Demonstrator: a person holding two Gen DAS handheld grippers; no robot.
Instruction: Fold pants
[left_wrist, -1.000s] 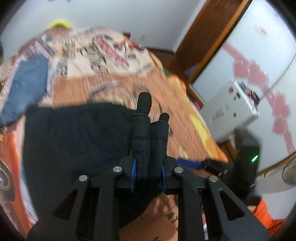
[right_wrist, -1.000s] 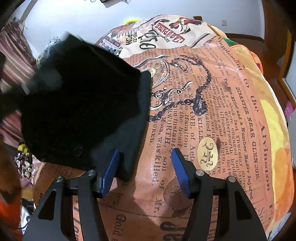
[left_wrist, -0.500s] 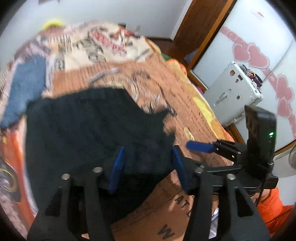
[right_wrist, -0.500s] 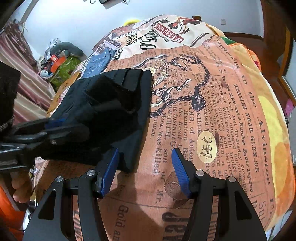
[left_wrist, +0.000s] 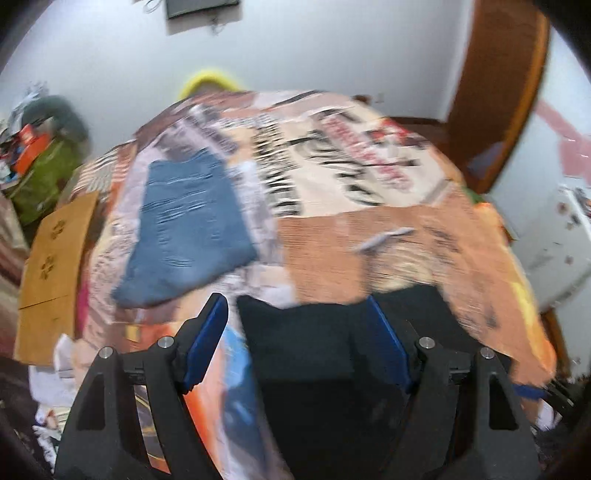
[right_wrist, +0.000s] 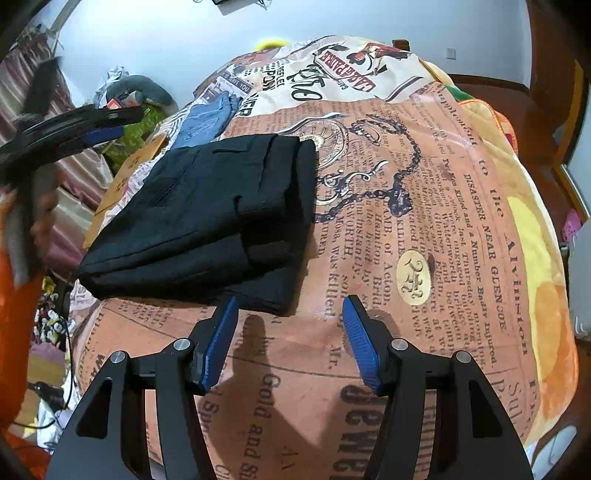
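Folded black pants (right_wrist: 207, 218) on "DISASTER NEAR GLENCOE" newsprint blanket (right_wrist: 461, 229); left gripper (left_wrist: 299, 332) and right gripper (right_wrist: 290, 328) jaws wide, empty.

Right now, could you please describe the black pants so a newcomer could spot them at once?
On the newsprint-patterned blanket, look just ahead of the open right gripper. The black pants lie there folded into a thick rectangle; the blue jeans beyond them are paler and denim.
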